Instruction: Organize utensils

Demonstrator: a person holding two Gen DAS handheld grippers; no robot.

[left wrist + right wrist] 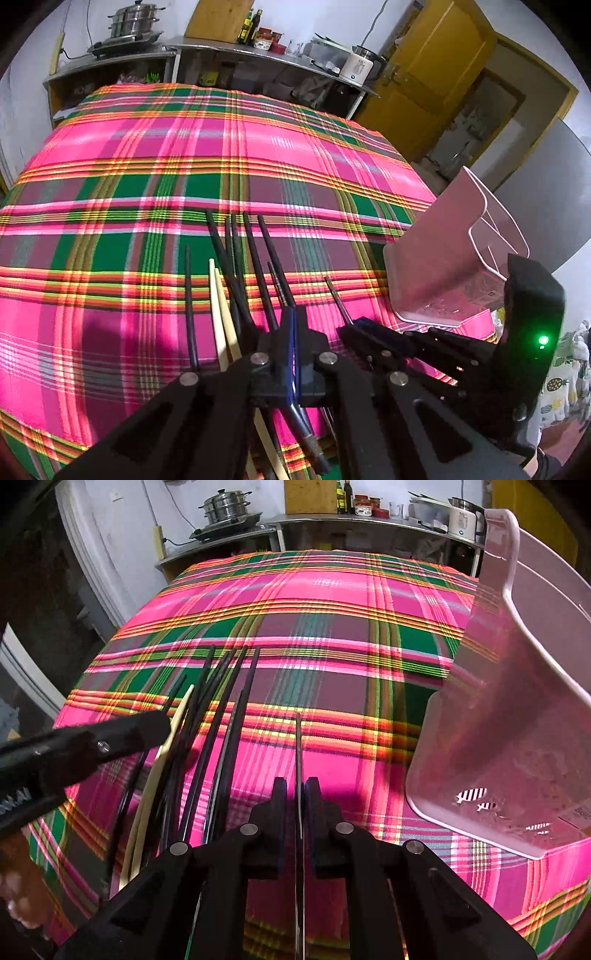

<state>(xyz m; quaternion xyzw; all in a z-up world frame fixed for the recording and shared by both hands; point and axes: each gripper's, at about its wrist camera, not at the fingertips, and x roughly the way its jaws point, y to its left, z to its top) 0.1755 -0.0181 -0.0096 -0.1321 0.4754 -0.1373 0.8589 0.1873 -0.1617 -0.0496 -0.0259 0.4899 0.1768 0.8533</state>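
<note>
A plaid cloth (pixel 314 602) covers the table; a kitchen counter (pixel 258 50) runs behind it. The left gripper (pixel 294 325) is closed on a dark chopstick (pixel 282 291); the stick's near end is hidden under the jaws. The right gripper (pixel 300 794) is clamped on one thin stick (pixel 298 738). The chopstick pile (pixel 207 716) lies at 10 o'clock, its near ends cut off. A pink bin (pixel 517 709) sits tilted at 2 o'clock, its far wall out of frame.
</note>
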